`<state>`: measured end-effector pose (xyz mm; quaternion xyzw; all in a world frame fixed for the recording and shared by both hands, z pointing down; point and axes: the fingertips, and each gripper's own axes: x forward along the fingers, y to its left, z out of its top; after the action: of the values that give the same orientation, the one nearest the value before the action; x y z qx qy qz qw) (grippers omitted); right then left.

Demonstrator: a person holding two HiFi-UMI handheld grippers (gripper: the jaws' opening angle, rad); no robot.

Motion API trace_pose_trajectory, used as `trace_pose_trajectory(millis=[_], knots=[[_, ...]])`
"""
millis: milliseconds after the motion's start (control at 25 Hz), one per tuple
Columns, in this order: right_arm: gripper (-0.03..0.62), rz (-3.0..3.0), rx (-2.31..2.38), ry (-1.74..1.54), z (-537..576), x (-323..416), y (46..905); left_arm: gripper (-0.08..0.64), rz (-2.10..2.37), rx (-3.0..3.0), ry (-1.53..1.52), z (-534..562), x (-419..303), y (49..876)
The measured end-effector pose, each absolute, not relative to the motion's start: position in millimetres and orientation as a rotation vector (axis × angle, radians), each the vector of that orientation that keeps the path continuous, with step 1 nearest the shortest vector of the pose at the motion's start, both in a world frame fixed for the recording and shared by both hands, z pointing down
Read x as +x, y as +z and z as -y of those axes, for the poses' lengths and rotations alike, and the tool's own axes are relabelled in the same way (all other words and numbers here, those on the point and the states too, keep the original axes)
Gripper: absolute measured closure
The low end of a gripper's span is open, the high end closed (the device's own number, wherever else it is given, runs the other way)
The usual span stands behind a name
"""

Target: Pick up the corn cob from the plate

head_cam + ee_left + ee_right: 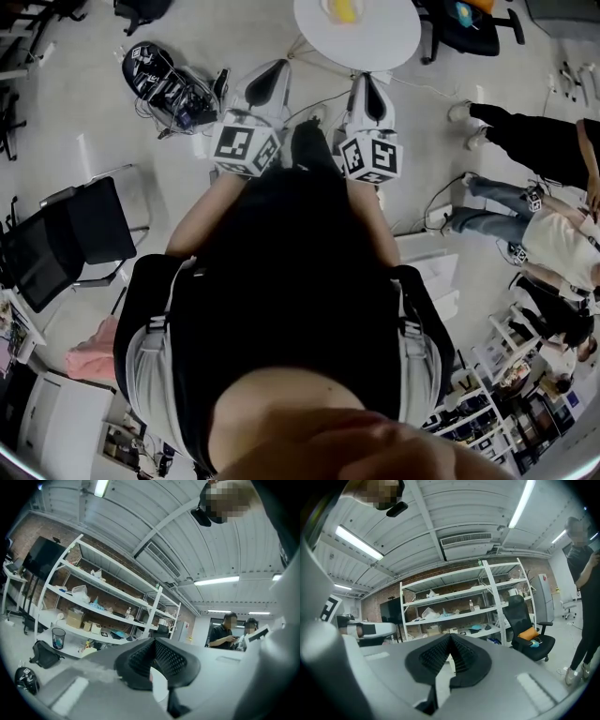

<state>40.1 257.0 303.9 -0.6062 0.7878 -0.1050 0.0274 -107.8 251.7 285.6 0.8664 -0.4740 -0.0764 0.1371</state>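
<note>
- A round white table [375, 42] stands on the floor at the top edge of the head view. Most of its top is bare.
- A small yellow piece [343, 9] lies on the table near the far rim, cut off by the picture's edge. What it rests on cannot be made out.
- The pale grey smooth floor [75, 103] carries a black mesh office chair [66, 239] at left and a black device among tangled cables [164, 80] near the table.
</note>
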Motion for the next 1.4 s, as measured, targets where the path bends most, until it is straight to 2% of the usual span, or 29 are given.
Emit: trace_pose_trajectory(millis=[800,1400], knots=[[0.584,-2.515,-1.759,-0.418,-137.3,108.4,323.9,0.555,1.396,2.473,-0.143,-134.8,-14.2,299.4],[0.584,-2.542,-1.733,-0.494,-85.4,133.9,333.0,0.555,1.456,2.415,-0.121,-82.7,9.0,296.1]])
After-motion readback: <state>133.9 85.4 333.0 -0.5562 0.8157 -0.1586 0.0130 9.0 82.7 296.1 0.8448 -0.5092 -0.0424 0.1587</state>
